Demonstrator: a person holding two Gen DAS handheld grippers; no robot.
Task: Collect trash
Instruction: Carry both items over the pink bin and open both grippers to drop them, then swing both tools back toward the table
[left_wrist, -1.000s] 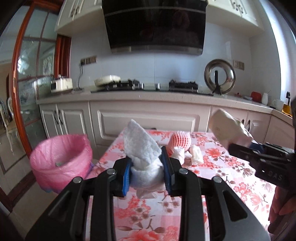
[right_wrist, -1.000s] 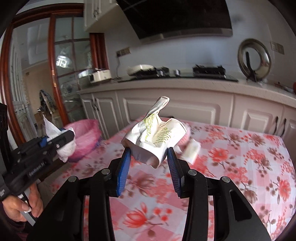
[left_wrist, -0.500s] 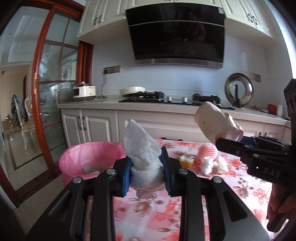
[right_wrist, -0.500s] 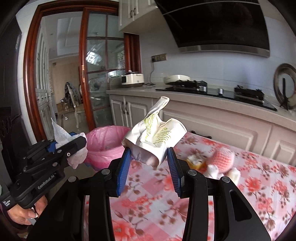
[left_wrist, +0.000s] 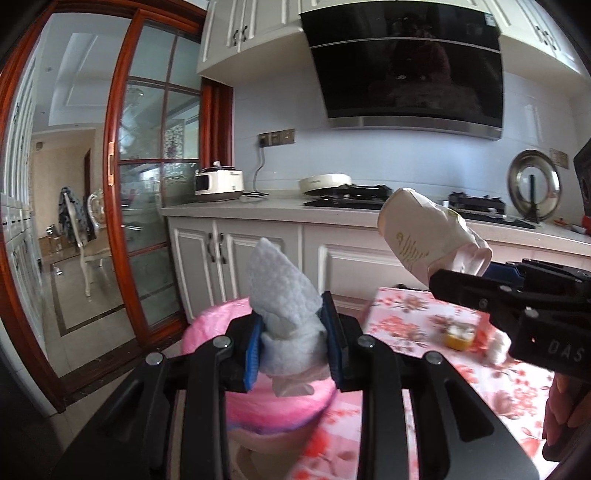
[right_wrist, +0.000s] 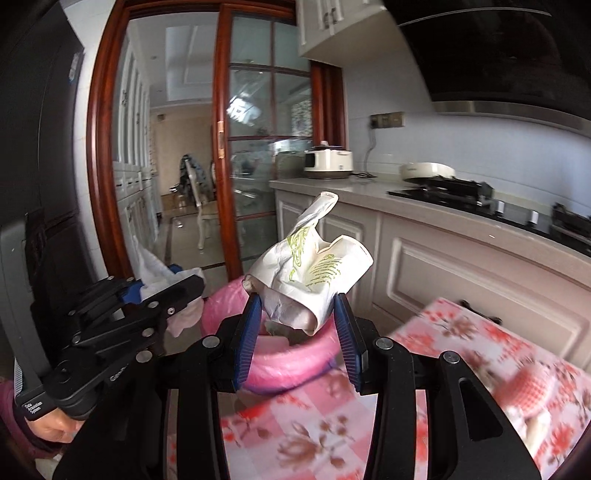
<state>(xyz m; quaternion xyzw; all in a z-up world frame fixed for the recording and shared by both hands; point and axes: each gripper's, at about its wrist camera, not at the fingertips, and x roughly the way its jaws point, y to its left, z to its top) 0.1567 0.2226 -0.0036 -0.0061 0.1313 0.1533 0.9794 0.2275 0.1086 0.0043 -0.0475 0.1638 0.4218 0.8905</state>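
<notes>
Nearest the left wrist camera, the left tool (left_wrist: 291, 350) pinches a crumpled white paper towel (left_wrist: 284, 306) between its blue pads, the wad standing up out of the grip. Directly beyond and below it sits the trash bin lined with a pink bag (left_wrist: 280, 402), so the towel hangs over or just at the bin's mouth; the exact height above it cannot be told.

In the right wrist view, the right tool (right_wrist: 299, 332) is pressed onto a crushed paper cup (right_wrist: 314, 273) with green print, its squashed rim pointing up. The pink bin shows just past this tool's fingertips too, beside the near corner of the table (right_wrist: 461, 332) with its red floral cloth.

Farther out on the table, more trash lies uncollected: a small yellow piece (left_wrist: 458, 338) near the far edge in the left view, a white scrap beside it, and a blurred pink-and-white netted object (right_wrist: 532, 387) toward the right side in the right view. Beyond stand the white cabinets, the gas hob (left_wrist: 347, 194) and the dark range hood.

By my reading, two pieces are grasped and carried to the bin but not yet dropped; releasing both comes next, then returning for the pieces left on the table. The task looks roughly midway.
</notes>
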